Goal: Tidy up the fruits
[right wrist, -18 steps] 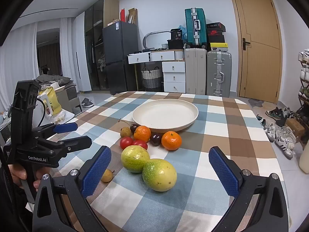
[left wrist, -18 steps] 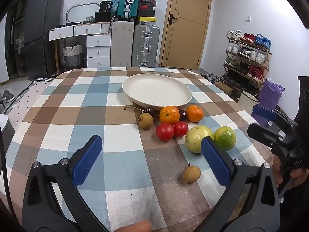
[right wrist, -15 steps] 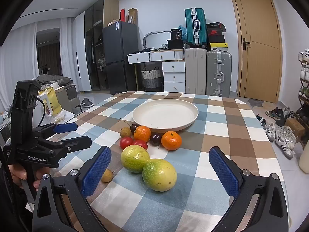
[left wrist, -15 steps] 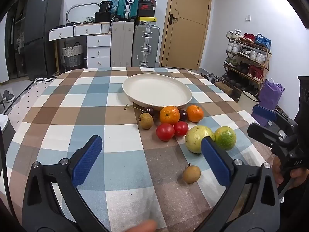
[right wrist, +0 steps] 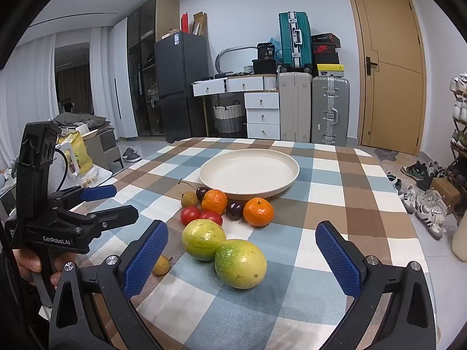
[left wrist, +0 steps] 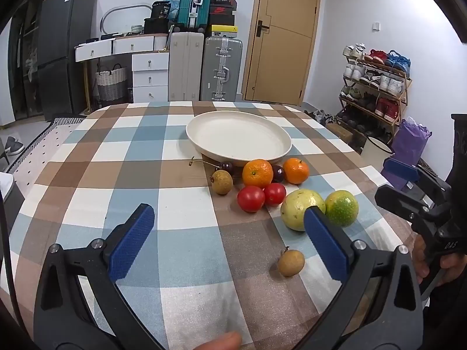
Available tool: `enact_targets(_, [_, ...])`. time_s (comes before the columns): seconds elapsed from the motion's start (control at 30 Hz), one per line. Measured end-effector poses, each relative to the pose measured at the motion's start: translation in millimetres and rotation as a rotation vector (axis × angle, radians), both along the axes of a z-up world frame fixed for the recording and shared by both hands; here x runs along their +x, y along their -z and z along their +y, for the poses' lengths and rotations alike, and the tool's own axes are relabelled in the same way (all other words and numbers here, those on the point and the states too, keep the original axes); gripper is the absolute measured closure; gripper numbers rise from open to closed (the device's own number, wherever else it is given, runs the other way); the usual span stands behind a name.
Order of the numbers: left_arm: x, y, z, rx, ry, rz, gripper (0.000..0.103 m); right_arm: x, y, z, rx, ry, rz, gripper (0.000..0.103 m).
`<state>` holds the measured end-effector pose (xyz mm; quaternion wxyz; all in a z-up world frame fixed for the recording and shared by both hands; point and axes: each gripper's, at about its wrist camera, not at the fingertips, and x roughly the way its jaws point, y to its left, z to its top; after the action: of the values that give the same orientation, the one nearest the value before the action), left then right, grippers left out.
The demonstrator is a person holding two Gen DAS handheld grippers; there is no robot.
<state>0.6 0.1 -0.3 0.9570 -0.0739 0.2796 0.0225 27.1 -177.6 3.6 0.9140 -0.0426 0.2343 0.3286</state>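
Nothing is sorted yet: the plate point(left wrist: 204, 148) sits empty, and all 10 or so pieces of fruit — 2 oranges point(left wrist: 257, 173), 2 tomatoes point(left wrist: 251, 198), 2 green fruits point(right wrist: 240, 263) and smaller ones — lie on the tablecloth point(left wrist: 116, 157) just in front of it. The left gripper point(left wrist: 229, 240) and right gripper point(right wrist: 242, 259) both hover with jaws wide, holding nothing.

Fruits point(left wrist: 256, 175) cluster on table point(left wrist: 116, 157) just before the plate point(left wrist: 238, 137) (nothing in it); one longan point(left wrist: 290, 262) lies apart, nearer the camera.
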Motion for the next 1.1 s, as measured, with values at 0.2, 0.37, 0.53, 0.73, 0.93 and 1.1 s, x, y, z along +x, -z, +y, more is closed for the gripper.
enact_targets(0.2, [0.2, 0.1, 0.2, 0.001, 0.001, 0.0, 0.001, 0.1, 0.1, 0.2, 0.0, 0.0, 0.0, 0.0])
enact_targets(0.37, [0.2, 0.1, -0.1, 0.003, 0.001, 0.0, 0.001, 0.1, 0.1, 0.1, 0.0, 0.001, 0.001, 0.0])
enact_targets(0.53, [0.5, 0.2, -0.2, 0.004, 0.002, 0.0, 0.001, 0.3, 0.1, 0.3, -0.002, 0.002, 0.002, 0.0])
enact_targets(0.73, [0.7, 0.3, -0.4, 0.007, 0.002, 0.002, 0.001, -1.4, -0.4, 0.7, -0.006, 0.004, -0.008, 0.0])
enact_targets(0.93, [0.1, 0.0, -0.6, 0.007, 0.0, 0.0, 0.001, -1.6, -0.2, -2.2, -0.003, 0.001, -0.007, 0.0])
enact_targets(1.1, [0.2, 0.0, -0.4, 0.01, 0.002, 0.001, 0.001, 0.4, -1.0, -0.6, -0.006, 0.002, -0.008, 0.0])
